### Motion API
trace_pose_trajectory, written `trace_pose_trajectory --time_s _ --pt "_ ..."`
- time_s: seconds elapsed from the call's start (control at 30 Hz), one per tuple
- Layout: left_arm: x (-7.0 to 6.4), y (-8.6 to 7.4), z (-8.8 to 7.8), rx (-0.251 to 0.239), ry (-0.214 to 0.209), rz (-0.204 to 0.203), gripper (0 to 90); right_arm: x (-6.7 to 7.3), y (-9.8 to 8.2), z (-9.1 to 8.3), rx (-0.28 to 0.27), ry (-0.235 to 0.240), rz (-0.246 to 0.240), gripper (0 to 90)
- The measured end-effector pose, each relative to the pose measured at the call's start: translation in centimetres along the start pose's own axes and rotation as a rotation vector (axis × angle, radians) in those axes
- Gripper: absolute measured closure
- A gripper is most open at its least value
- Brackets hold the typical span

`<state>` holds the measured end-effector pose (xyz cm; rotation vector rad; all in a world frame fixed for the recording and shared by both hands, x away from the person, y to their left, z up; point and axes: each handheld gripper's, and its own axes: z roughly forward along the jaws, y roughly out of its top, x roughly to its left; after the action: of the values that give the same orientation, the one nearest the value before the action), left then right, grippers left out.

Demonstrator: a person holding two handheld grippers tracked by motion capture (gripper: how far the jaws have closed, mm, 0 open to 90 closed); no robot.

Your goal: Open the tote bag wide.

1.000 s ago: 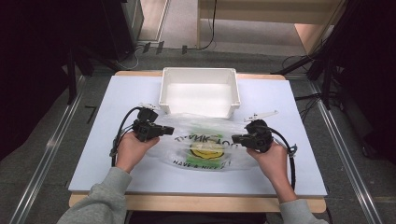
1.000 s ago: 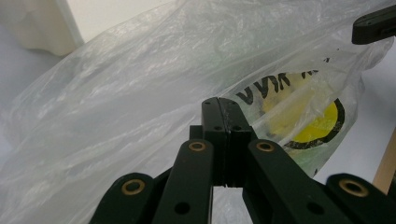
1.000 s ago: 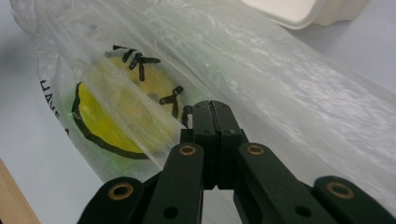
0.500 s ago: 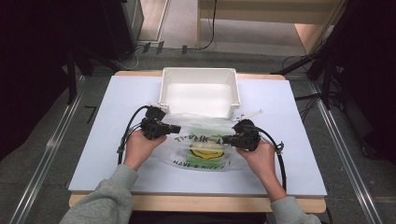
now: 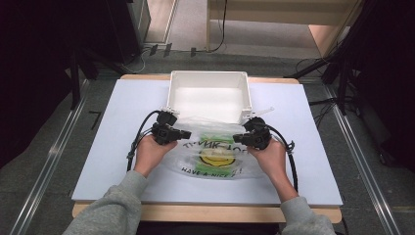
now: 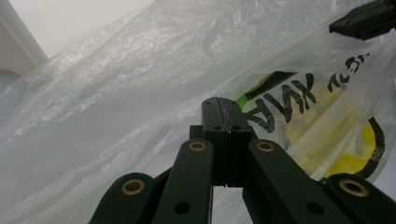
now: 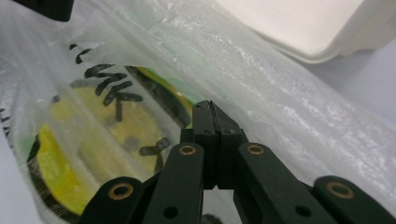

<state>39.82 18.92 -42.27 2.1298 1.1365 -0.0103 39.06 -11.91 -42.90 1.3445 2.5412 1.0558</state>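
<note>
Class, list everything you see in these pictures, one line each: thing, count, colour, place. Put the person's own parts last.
Plastic bag: one, clear with black lettering and a yellow smiley face, flat on the mat between the two tools.
Tub: one, white, at the far middle of the mat, just beyond the bag.
Mat: one, pale lilac-white, covering the table.
Table: one, light wood, edge showing at the near side.
Left tool: one, black, jaws shut on the bag's left side.
Right tool: one, black, jaws shut on the bag's right side.
Sleeves: two, grey, at the bottom edge.
</note>
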Motion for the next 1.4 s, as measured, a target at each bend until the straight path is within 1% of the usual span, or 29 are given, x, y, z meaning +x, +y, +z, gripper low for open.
trace_pose_trajectory --time_s 0.1,0.13,0.23,0.37,0.43,0.47,0.5,0.53,0.57,0.67,0.7,0.77,0.87,0.93,0.97,1.0,1.07,1.13,1.17,1.27,1.3,1.33,1.37,1.4 --pt "0.2 0.0 0.2 0.0 0.0 -0.004 90.0 -0.3 0.2 0.2 0.004 0.001 0.009 90.0" --pt "0.2 0.0 0.3 0.005 0.0 -0.002 90.0 -0.7 0.4 0.5 0.005 -0.005 0.014 90.0" --pt "0.3 0.0 0.6 0.009 0.001 -0.006 90.0 -1.1 0.6 0.7 0.011 -0.015 0.022 90.0" --pt "0.6 0.0 1.1 0.01 -0.001 -0.014 90.0 -1.8 0.9 1.2 0.017 -0.024 0.022 90.0" --pt "0.7 -0.1 1.3 0.02 0.003 -0.012 90.0 -2.1 1.1 1.5 0.018 -0.027 0.02 90.0" --pt "0.7 -0.1 1.4 0.023 0.002 -0.01 90.0 -2.2 1.1 1.7 0.023 -0.031 0.028 90.0" --pt "0.7 -0.1 1.4 0.023 0.002 -0.01 90.0 -2.2 1.1 1.7 0.023 -0.031 0.028 90.0" --pt "0.7 -0.2 1.6 0.023 0.001 -0.01 90.0 -2.5 1.2 2.2 0.027 -0.032 0.021 90.0" --pt "0.7 -0.2 1.6 0.026 0.001 -0.006 90.0 -2.6 1.2 2.3 0.028 -0.033 0.027 90.0" --pt "0.9 -0.4 1.7 0.022 -0.002 -0.015 90.0 -3.2 1.1 3.0 0.034 -0.032 0.042 90.0" --pt "1.0 -0.4 1.8 0.018 0.001 -0.019 90.0 -3.3 1.1 3.2 0.036 -0.032 0.039 90.0" --pt "1.2 -0.6 2.0 0.022 0.006 -0.018 90.0 -3.5 1.0 3.5 0.044 -0.034 0.042 90.0" --pt "1.5 -0.8 2.3 0.024 0.007 -0.028 90.0 -3.7 0.8 4.0 0.049 -0.029 0.047 90.0" --pt "1.7 -0.9 2.5 0.029 0.007 -0.024 90.0 -3.7 0.7 4.1 0.041 -0.035 0.041 90.0" --pt "1.8 -1.0 2.6 0.032 0.007 -0.025 90.0 -3.8 0.7 4.1 0.04 -0.035 0.039 90.0" --pt "1.8 -1.0 2.6 0.027 0.005 -0.03 90.0 -3.7 0.7 4.0 0.045 -0.036 0.05 90.0" --pt "1.8 -1.1 2.6 0.025 0.002 -0.03 90.0 -3.7 0.7 3.7 0.05 -0.028 0.054 90.0" --pt "1.8 -1.2 2.6 0.024 0.0 -0.031 90.0 -3.6 0.7 3.4 0.044 -0.023 0.051 90.0" --pt "1.7 -1.2 2.7 0.029 0.002 -0.024 90.0 -3.2 0.8 2.6 0.034 -0.012 0.052 90.0" --pt "1.6 -1.2 2.7 0.028 0.001 -0.024 90.0 -2.2 1.0 1.3 0.013 0.012 0.033 90.0" --pt "1.6 -1.2 2.7 0.028 0.001 -0.024 90.0 -2.2 1.0 1.3 0.013 0.012 0.033 90.0" --pt "1.5 -1.2 2.7 0.028 0.002 -0.025 90.0 -1.6 1.1 0.8 0.003 0.02 0.009 90.0" --pt "1.5 -1.2 2.7 0.028 0.002 -0.025 90.0 -1.6 1.1 0.8 0.003 0.02 0.009 90.0" --pt "1.5 -1.2 2.7 0.028 0.003 -0.025 90.0 -0.9 1.3 0.5 0.004 0.032 0.002 90.0"
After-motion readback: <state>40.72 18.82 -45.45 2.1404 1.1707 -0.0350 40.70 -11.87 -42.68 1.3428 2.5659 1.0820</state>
